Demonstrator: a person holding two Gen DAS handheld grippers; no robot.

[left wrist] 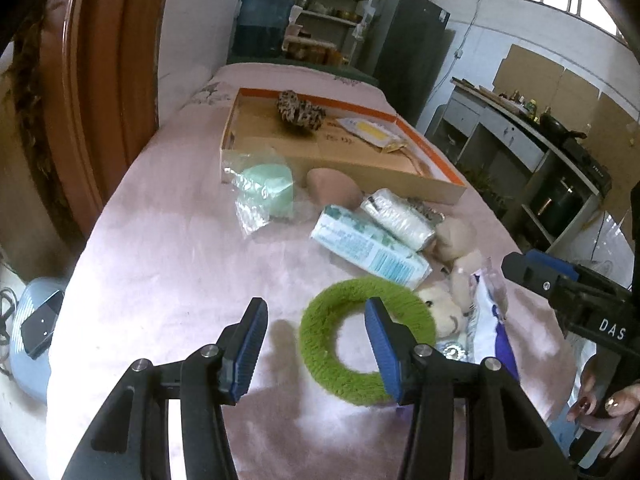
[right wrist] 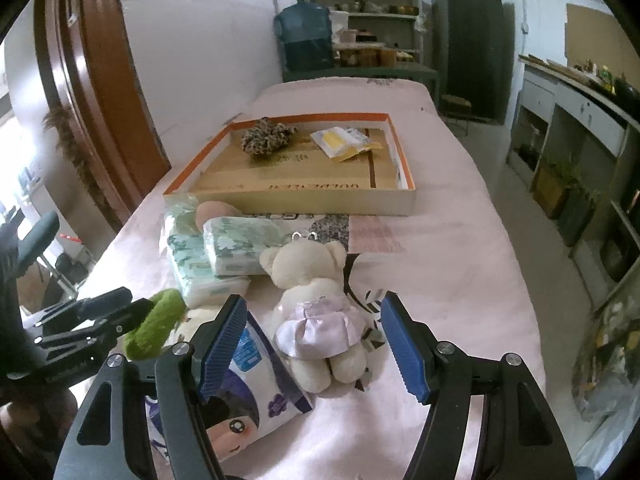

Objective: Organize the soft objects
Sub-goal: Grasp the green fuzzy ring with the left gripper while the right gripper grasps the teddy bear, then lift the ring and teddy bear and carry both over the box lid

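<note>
Here, left fingers [left wrist: 316,314] wide astride green ring [left wrist: 366,350]; right fingers [right wrist: 314,312] wide, holding nothing.

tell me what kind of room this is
Probably a lived-in home room, part kitchen or storage: a bed or table under a pink sheet, a big water jug, pantry shelves and a dark fridge.

A lived-in home: pink-sheeted bed [right wrist: 460,240], pantry shelves [right wrist: 372,16], water jug [right wrist: 304,36], fridge [right wrist: 472,40].
</note>
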